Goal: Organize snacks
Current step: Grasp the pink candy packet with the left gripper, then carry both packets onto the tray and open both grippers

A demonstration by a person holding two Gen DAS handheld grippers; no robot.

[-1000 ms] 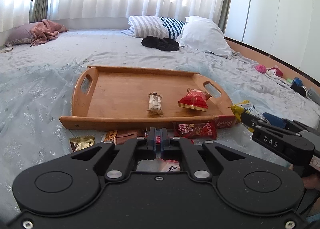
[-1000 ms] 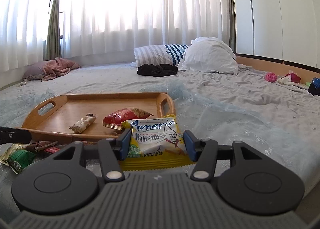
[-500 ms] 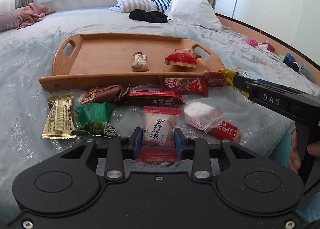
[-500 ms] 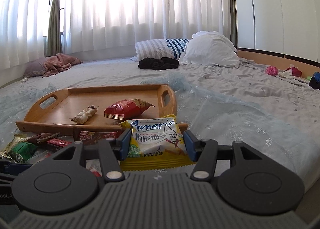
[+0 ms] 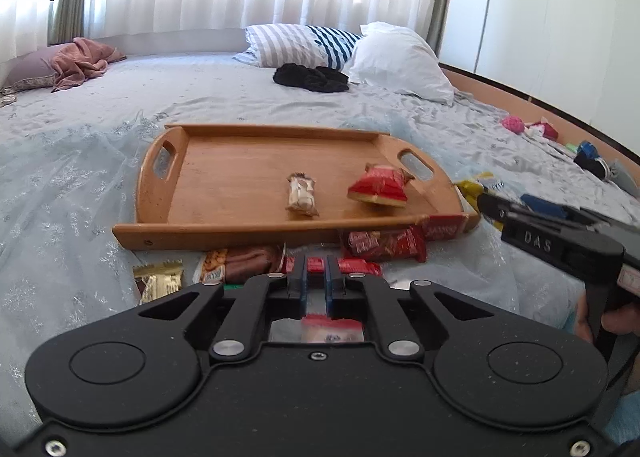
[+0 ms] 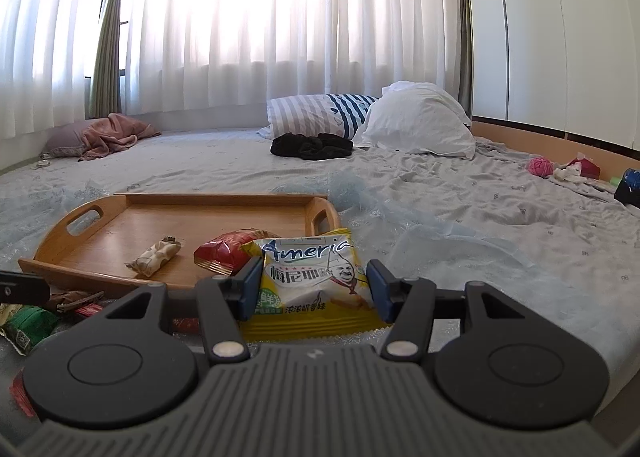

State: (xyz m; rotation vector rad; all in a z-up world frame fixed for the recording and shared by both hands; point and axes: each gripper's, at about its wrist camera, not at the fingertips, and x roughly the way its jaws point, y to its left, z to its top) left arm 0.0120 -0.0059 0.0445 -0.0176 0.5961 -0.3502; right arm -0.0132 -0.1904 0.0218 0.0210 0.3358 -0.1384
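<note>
A wooden tray point(image 5: 240, 233) point(image 6: 80, 269) lies on the bed with a beige bar point(image 5: 302, 195) point(image 6: 154, 257) and a red bag point(image 5: 378, 189) point(image 6: 224, 251) in it. My left gripper point(image 5: 316, 281) hangs in front of the tray's near rim. Its jaws are closing tight on a thin red-and-white packet point(image 5: 328, 331), most of it hidden under the gripper body. Right of the tray, my right gripper point(image 6: 314, 289) point(image 5: 486, 203) is shut on a yellow-and-white packet point(image 6: 308, 277) point(image 5: 476, 183), held clear of the sheet.
Loose snacks lie along the tray's near rim: red packets point(image 5: 384, 243), a brown one point(image 5: 240, 261), a gold one point(image 5: 160, 281), a green one point(image 6: 24, 321). Pillows point(image 5: 400, 57), black cloth point(image 5: 312, 77) and a pink blanket point(image 5: 80, 65) sit far back. Small items point(image 6: 540, 167) line the right edge.
Half a second ago the left gripper was tipped down and open around the red-and-white packet; now it is shut on it and tipped back up. The right gripper keeps its packet, still.
</note>
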